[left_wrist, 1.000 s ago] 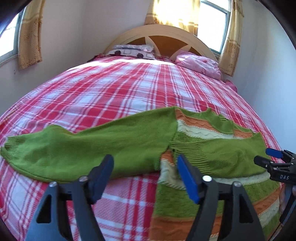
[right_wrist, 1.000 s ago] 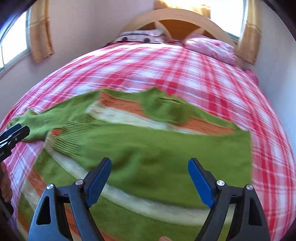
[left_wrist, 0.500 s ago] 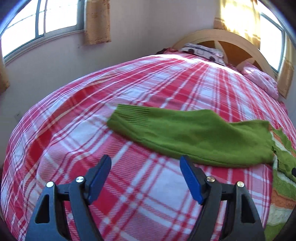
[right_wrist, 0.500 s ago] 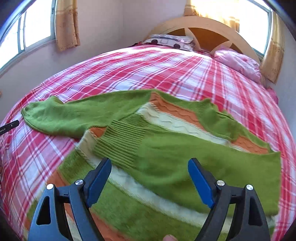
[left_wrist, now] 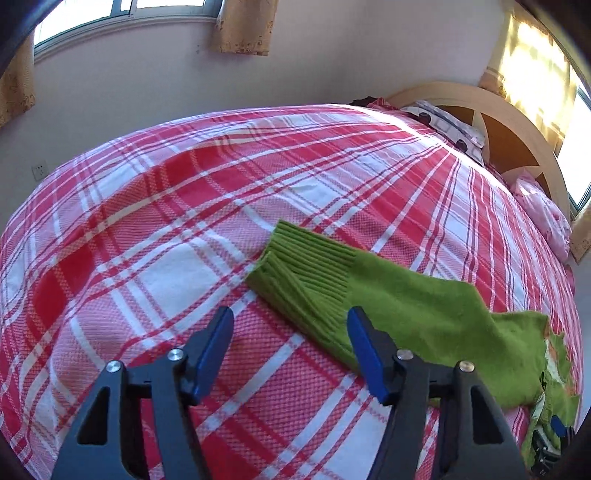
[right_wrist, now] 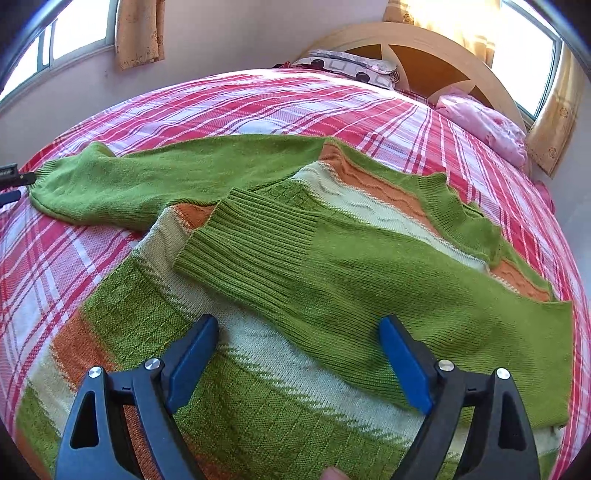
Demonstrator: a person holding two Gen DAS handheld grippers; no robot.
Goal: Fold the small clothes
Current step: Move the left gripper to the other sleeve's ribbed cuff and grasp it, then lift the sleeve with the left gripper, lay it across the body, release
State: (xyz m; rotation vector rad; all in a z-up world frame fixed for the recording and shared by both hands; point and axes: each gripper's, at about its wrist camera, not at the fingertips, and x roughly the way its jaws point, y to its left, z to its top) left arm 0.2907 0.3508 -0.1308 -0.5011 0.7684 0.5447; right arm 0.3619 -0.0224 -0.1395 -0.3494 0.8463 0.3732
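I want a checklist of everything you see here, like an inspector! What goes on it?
Surface: red plaid bedspread, mostly flat.
Job's things: green striped sweater spread out; one sleeve folded across its body, the other sleeve stretched sideways.
Clutter: patterned pillow and pink pillow by the headboard.
Grippers: left gripper open at the outstretched cuff; right gripper open over the folded sleeve.
Cables: nothing seen.
Surroundings: windows, curtains, wall socket.

Sweater [right_wrist: 332,266]: matt knitted wool, ribbed cuffs. Bedspread [left_wrist: 184,221]: woven checked cloth, coarse texture. Headboard [right_wrist: 424,40]: smooth wood. Left gripper [left_wrist: 291,343]: matt black plastic, blue pads.
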